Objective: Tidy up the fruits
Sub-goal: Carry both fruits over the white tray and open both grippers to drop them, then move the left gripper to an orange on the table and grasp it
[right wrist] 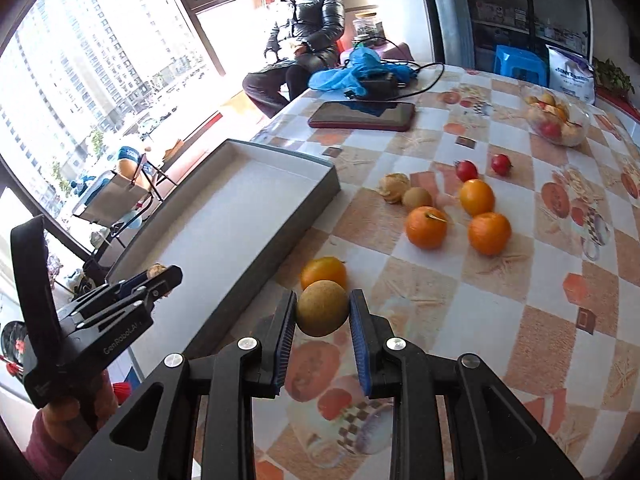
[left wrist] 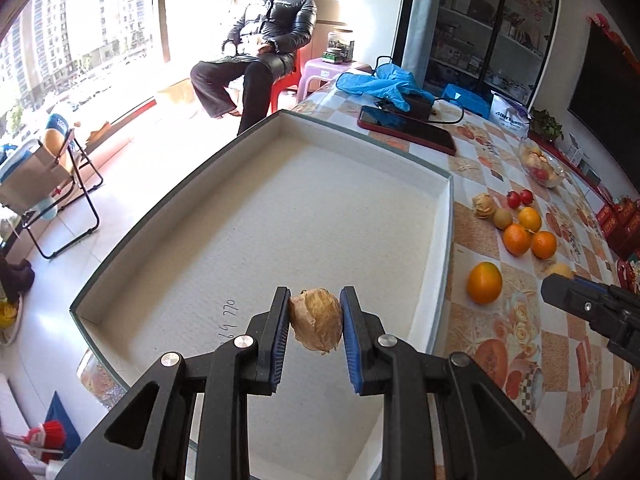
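left gripper (left wrist: 315, 322): jaws closing narrowly on a husked physalis (left wrist: 316, 319), pinching it between the blue pads (left wrist: 351, 340); it is hovering over the near part of the tray (left wrist: 256, 216), with the fruit hanging at the 6 o'clock end of the tray floor.

right gripper (right wrist: 322, 314): jaws clamping a brown longan-like fruit (right wrist: 322, 314) between the blue pads; it is hanging above the surface (right wrist: 460, 300), just beside the tray's long wall, which is lying at its 9 o'clock.

tray: shallow grey-sided box with a pale textured floor, sitting at the surface's edge; handwritten digits are showing on the floor near the left gripper.

loose fruit, right wrist view:
- large orange (right wrist: 324, 272), lying directly behind the held brown fruit, at 12 o'clock from it.
- three oranges (right wrist: 426, 227) clustering at 1 o'clock, close together.
- second brown fruit (right wrist: 417, 198) and a second husked physalis (right wrist: 394, 187), lying just beside each other beyond the cluster.
- two small red fruits (right wrist: 466, 170), sitting apart at the far side of the cluster.

other items: clear bowl of fruit (right wrist: 558, 120) at 1 o'clock, far; dark phone (right wrist: 362, 116) at 12 o'clock; blue gloves (right wrist: 352, 72) lying behind it; seated person (right wrist: 308, 20) beyond the surface.
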Demonstrator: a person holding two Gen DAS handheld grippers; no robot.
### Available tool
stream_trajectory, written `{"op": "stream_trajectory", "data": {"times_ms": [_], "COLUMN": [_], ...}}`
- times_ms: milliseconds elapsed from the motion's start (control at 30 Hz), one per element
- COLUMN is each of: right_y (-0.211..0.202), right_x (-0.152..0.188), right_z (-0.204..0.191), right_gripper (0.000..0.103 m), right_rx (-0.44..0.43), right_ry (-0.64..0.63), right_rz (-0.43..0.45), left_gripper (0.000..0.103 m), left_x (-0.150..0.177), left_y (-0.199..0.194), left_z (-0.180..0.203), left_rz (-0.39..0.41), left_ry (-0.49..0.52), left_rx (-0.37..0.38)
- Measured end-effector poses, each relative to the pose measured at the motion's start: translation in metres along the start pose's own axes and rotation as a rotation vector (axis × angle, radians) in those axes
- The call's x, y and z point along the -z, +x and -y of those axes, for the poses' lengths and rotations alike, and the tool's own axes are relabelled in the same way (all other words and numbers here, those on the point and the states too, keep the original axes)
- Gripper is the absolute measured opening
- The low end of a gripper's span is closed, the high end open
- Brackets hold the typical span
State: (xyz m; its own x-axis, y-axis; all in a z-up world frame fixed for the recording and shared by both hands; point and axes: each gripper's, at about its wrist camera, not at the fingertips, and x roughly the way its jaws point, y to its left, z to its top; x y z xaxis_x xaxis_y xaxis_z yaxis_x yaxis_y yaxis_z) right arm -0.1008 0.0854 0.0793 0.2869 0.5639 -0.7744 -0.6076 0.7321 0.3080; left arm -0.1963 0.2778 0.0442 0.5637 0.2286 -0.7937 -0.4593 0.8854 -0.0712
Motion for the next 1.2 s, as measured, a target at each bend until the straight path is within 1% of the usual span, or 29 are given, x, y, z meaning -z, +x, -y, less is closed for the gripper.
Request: {"op": "stream_trajectory", "data": {"times_ms": [100,200,333,433,467,533,567,600,633,667,700,733,767,833,900,967,1033,1100,1200], "right_y": [0.019,0.037,0.058,0.071,0.075,0.080,0.082,0.082,0.081,0.077,0.072,0.067,0.062,0.051,0.037,0.024,0.014,0.007,0.001], "right_x": [-0.012,-0.018,-0.020,-0.020,-0.020,-0.021,-0.022,-0.021,-0.022,-0.023,-0.023,-0.025,-0.027,-0.030,-0.031,-0.029,-0.024,-0.016,0.004], "right_z": [-0.029,-0.051,-0.071,-0.078,-0.079,-0.078,-0.076,-0.074,-0.072,-0.070,-0.067,-0.065,-0.061,-0.046,-0.028,-0.010,0.012,0.039,0.082], "right_gripper": [0.028,0.028,0.028,0.028,0.028,0.028,0.028,0.031,0.042,0.071,0.087,0.094,0.103,0.103,0.103,0.103,0.103,0.103,0.103], "right_rx": [-0.058,-0.103,-0.130,-0.141,-0.139,-0.133,-0.133,-0.132,-0.132,-0.157,-0.180,-0.140,-0.099,-0.113,-0.128,-0.097,-0.009,0.084,0.216], "right_ry": [-0.027,-0.047,-0.071,-0.074,-0.075,-0.079,-0.077,-0.071,-0.062,-0.053,-0.041,-0.032,-0.024,0.017,0.076,0.102,0.126,0.164,0.213], "right_rz": [-0.015,-0.039,-0.072,-0.101,-0.107,-0.121,-0.131,-0.134,-0.132,-0.118,-0.095,-0.073,-0.054,-0.018,0.011,0.034,0.049,0.046,0.011], "left_gripper": [0.028,0.027,0.028,0.029,0.031,0.047,0.065,0.078,0.079,0.080,0.081,0.081,0.081,0.081,0.081,0.081,0.081,0.081,0.081], "left_x": [0.002,0.004,0.007,0.010,0.010,0.011,0.012,0.012,0.012,0.013,0.013,0.013,0.012,0.011,0.010,0.009,0.008,0.010,0.014], "left_y": [0.008,0.012,0.017,0.020,0.020,0.019,0.019,0.019,0.018,0.017,0.015,0.013,0.012,0.011,0.006,-0.001,-0.011,-0.021,-0.033], "left_z": [-0.008,-0.011,-0.013,-0.013,-0.013,-0.011,-0.011,-0.011,-0.010,-0.010,-0.010,-0.011,-0.010,-0.009,-0.007,-0.002,0.008,0.022,0.052], "left_rz": [-0.022,-0.026,-0.040,-0.044,-0.036,-0.029,-0.027,-0.019,-0.008,0.005,0.016,0.018,0.018,0.028,0.042,0.061,0.093,0.121,0.142], "left_ry": [-0.015,-0.013,-0.009,-0.005,0.000,0.013,0.017,0.019,0.022,0.024,0.022,0.023,0.027,0.030,0.030,0.042,0.073,0.120,0.208], "left_rx": [-0.019,-0.036,-0.043,-0.048,-0.050,-0.056,-0.063,-0.071,-0.075,-0.070,-0.058,-0.056,-0.063,-0.074,-0.065,-0.049,-0.037,-0.014,0.063]}}
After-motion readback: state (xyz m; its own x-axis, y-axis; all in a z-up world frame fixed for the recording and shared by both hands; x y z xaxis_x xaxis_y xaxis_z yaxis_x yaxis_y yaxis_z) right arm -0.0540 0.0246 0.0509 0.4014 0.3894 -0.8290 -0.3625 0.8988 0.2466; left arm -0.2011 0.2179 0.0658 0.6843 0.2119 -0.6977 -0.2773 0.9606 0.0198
